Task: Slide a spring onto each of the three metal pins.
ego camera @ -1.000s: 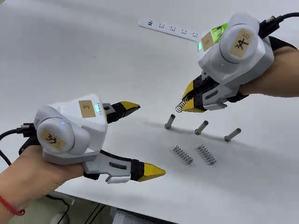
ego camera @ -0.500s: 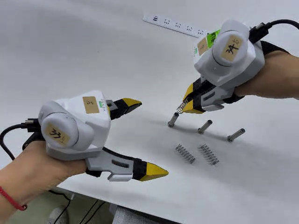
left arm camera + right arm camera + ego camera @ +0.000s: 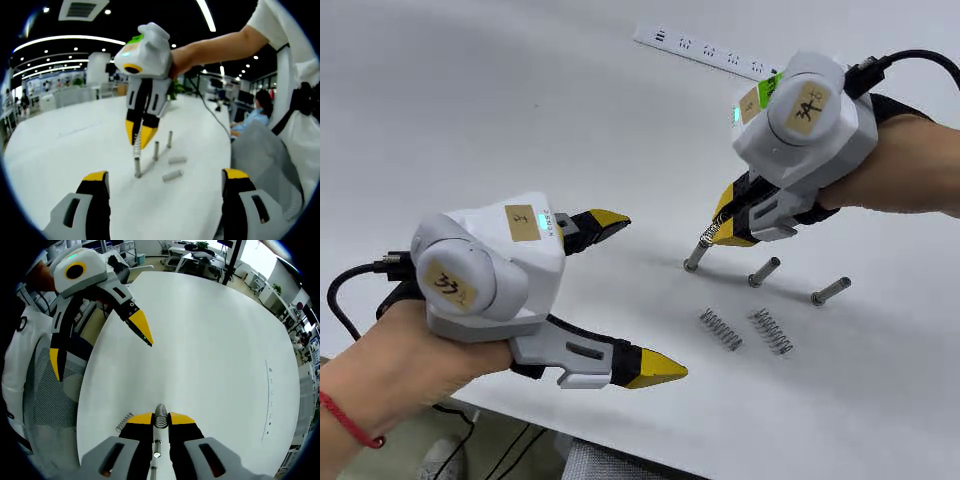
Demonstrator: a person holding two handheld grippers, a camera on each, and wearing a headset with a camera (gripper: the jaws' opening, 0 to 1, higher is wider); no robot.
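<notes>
Right gripper [image 3: 725, 237]: clamped on spring [image 3: 708, 235], lower end at top of leftmost pin [image 3: 695, 258]; contact hard to make out. Left gripper [image 3: 648, 293]: jaws apart, empty. Nearby: two bare pins [image 3: 763, 271], two loose springs [image 3: 720, 329]. Power strip [image 3: 700, 50] partly hidden behind right gripper.

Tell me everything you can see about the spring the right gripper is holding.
The spring is a small coil of silvery wire, pinched at its upper end between the yellow tips of the right gripper, which is shut on it. It hangs slightly tilted, its lower end meeting the top of the left upright pin. Whether it has slipped over the pin is unclear.
</notes>
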